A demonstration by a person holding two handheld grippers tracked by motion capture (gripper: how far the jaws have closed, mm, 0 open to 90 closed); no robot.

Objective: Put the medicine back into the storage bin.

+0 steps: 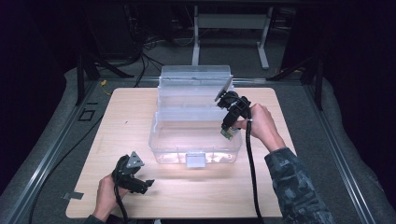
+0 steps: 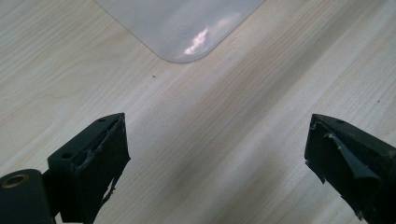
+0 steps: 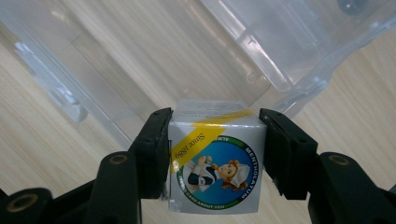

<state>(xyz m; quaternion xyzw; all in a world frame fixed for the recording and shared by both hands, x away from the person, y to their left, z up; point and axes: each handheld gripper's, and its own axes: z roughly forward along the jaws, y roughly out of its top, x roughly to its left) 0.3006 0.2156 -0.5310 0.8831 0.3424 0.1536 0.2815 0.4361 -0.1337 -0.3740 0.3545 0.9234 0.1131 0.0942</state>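
Note:
A clear plastic storage box (image 1: 161,140) stands open in the middle of the wooden table, its lid (image 1: 196,77) tipped up at the back. My right gripper (image 1: 229,131) hangs over the box's right side, pointing down. Its jaws are shut on a small white carton (image 3: 215,161) printed with a green ring, a cartoon figure and a yellow band; the same carton (image 1: 228,134) shows as a small green-edged piece in the high view. Below it lie the box's clear wall and floor (image 3: 154,56). My left gripper (image 1: 148,183) rests low near the table's front left, open and empty, its fingers (image 2: 95,163) wide apart over bare wood.
A corner of the clear box (image 2: 187,28) lies ahead of the left gripper. A grey tab (image 1: 73,195) sticks to the table's front left corner. The right gripper's black cable (image 1: 252,177) trails down along the camouflage sleeve (image 1: 299,186). Metal rails (image 1: 42,163) flank the table.

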